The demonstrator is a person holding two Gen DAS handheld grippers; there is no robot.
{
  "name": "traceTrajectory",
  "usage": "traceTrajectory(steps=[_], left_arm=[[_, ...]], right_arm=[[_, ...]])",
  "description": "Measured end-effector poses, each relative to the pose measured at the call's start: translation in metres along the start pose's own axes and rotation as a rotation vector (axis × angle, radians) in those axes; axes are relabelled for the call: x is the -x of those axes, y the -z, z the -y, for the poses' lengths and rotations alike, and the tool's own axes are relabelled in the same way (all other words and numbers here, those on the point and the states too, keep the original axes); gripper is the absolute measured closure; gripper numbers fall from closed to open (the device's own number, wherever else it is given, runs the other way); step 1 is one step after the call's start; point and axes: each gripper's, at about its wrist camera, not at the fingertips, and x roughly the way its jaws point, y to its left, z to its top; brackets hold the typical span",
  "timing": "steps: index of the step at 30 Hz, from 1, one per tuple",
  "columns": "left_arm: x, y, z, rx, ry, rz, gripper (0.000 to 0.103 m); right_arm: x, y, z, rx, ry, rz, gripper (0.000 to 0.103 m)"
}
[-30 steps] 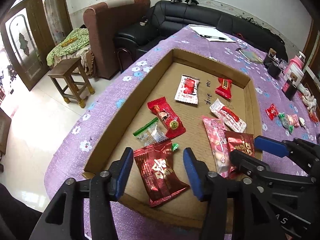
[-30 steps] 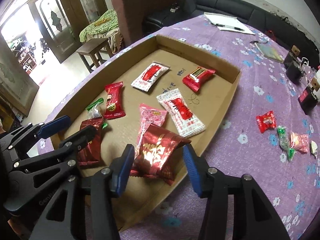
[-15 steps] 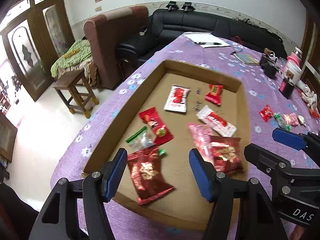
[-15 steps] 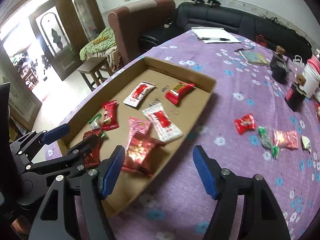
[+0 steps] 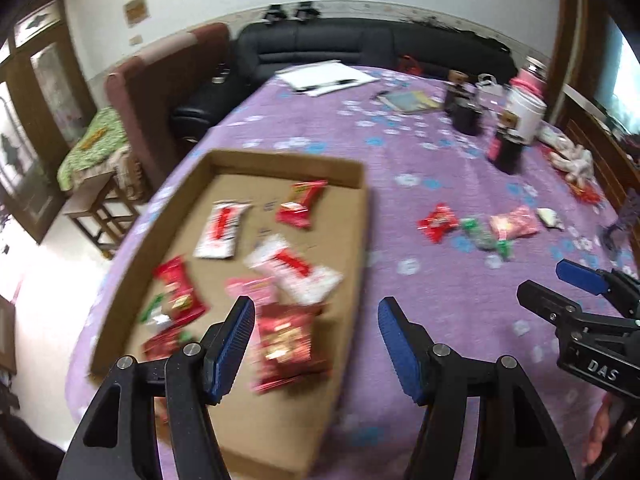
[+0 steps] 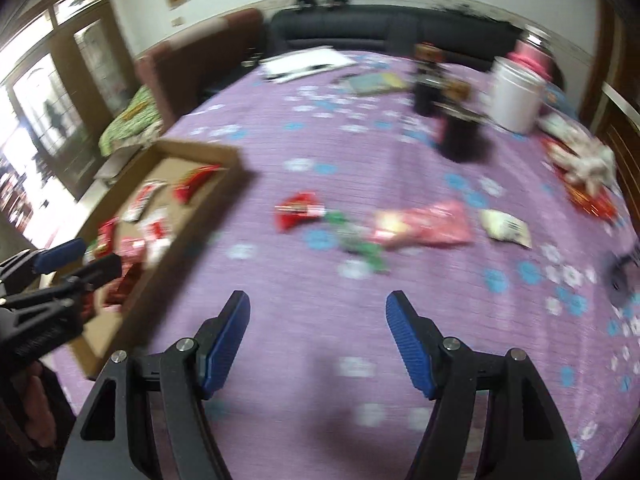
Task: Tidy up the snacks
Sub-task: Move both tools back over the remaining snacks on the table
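Sitting left, cardboard tray (image 5: pixel 362 216) holds about eight snack packets; left tongs (image 5: pixel 316 344) spread, empty, over its near right edge. Right tongs (image 6: pixel 318 340) spread, empty, above purple bench cloth (image 6: pixel 360 152). Loose snacks (image 6: pixel 420 226) lie farther right, outside tray.

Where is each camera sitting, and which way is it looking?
Left wrist: on the left gripper, looking down along its open blue fingers at the cardboard tray; the right gripper pokes in.
Right wrist: on the right gripper, facing the purple tablecloth and loose snacks; the left gripper shows.
Both see the tray, loose snacks and sofa.
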Motion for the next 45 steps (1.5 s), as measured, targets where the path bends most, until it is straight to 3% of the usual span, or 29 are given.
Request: traceTrajectory(steps=[5,9,19,23,25,31,38,45], left_arm=[[-0.016,-0.021,0.046,-0.077,0.043,-0.004,0.035],[-0.041,-0.035,0.07,-0.108,0.054,-0.029,0.035],[-0.085,-0.059,0.096,-0.189,0.032,-0.035,0.035],[-0.096,-0.068,0.095,-0.164,0.031,-0.052,0.035],[-0.101,-0.075,0.092,-0.132,0.026,-0.061,0.035],[-0.126,-0.096,0.086,-0.085,0.005,-0.13,0.035],[-0.143,-0.09,0.09,-0.114,0.057,-0.214,0.036],[-0.145,-0.083,0.093,-0.148,0.081,-0.267,0.035]], right_arm=[[-0.004,0.002,0.05,-0.075,0.077,0.006,0.033],[-0.011,0.001,0.068,-0.093,0.094,0.015,0.033],[-0.04,-0.03,0.07,0.099,0.147,0.042,0.033],[-0.05,-0.051,0.071,0.11,0.127,0.044,0.026],[-0.062,-0.066,0.075,0.072,0.109,0.022,0.026],[-0.107,-0.082,0.075,0.052,0.209,-0.116,0.026],[-0.102,-0.062,0.093,-0.024,0.113,-0.21,0.021],[-0.074,-0.036,0.113,-0.054,0.065,-0.221,0.019]])
